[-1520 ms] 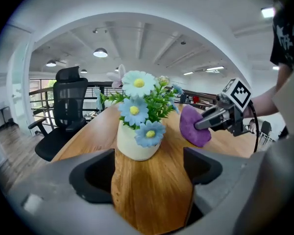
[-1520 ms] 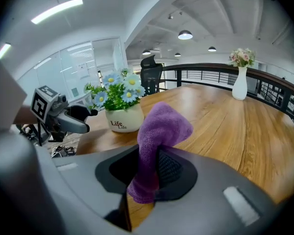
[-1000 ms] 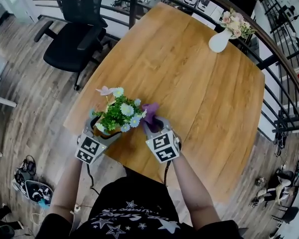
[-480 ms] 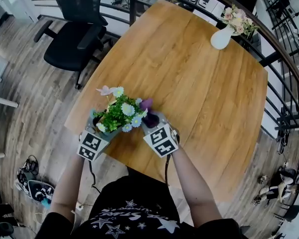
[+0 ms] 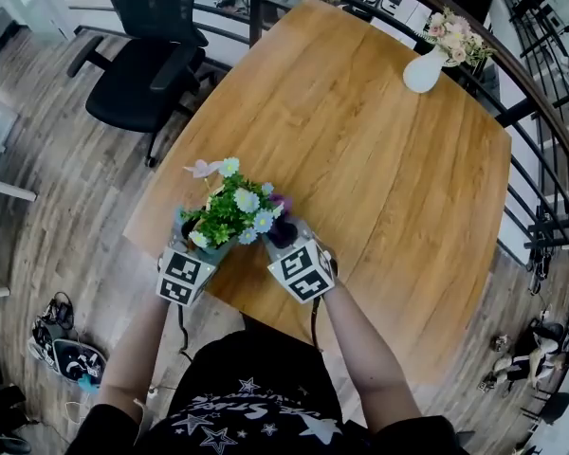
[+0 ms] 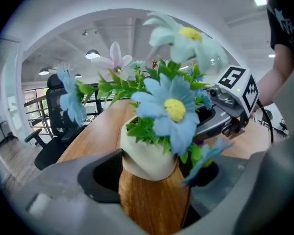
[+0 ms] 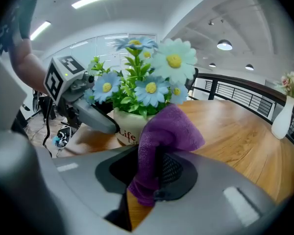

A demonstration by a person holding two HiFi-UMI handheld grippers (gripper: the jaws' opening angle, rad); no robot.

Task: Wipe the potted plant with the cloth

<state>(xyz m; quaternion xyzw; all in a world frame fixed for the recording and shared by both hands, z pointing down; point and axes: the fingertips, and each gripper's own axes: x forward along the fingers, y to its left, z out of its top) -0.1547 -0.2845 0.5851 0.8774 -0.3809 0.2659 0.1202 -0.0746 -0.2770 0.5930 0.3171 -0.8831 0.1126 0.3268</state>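
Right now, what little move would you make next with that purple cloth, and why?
Probably ease the right gripper toward the plant so the purple cloth pinched in its jaws brushes the leaves. The cloth sits right beside the potted plant, though contact can't be made out. The left gripper, whose jaws have just been closing with the plant between them, clamps it steady.

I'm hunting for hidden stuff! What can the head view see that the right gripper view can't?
Only the head view shows the person's starry shirt and right arm. Only the right gripper view shows the round ceiling lamp and the word "Life" on the pot. Both show the potted plant, the purple cloth, the white vase of pink flowers and the wooden table.
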